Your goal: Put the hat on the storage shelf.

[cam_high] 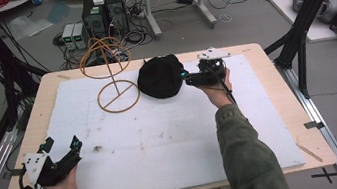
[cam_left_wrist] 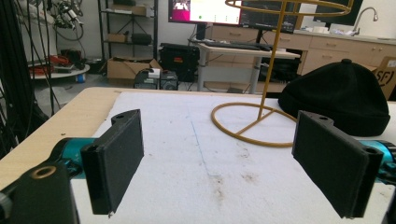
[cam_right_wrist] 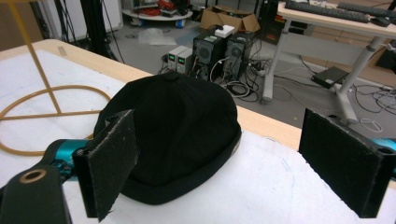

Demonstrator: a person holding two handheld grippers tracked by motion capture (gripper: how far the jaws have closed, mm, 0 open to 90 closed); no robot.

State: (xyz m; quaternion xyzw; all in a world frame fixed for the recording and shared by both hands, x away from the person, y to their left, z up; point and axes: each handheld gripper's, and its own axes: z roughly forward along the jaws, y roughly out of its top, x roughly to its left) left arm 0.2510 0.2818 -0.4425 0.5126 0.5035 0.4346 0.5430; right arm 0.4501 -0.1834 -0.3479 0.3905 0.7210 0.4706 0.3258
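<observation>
Item: black cap (cam_high: 161,77), lying on the white mat at about 12 o'clock of the table (cam_high: 260,63), just right of the yellow wire stand (cam_high: 110,75). Right tongs (cam_high: 187,79) at the cap's 3 o'clock edge, jaws apart, nothing clamped; left tongs (cam_high: 63,148) parked at 8 o'clock, jaws apart. Step, as judged: approach to grasp. Next: advance over the brim, then close.

Only partial print "SF" readable on cardboard box (cam_left_wrist: 385,74), at 3 o'clock in the left gripper view.
</observation>
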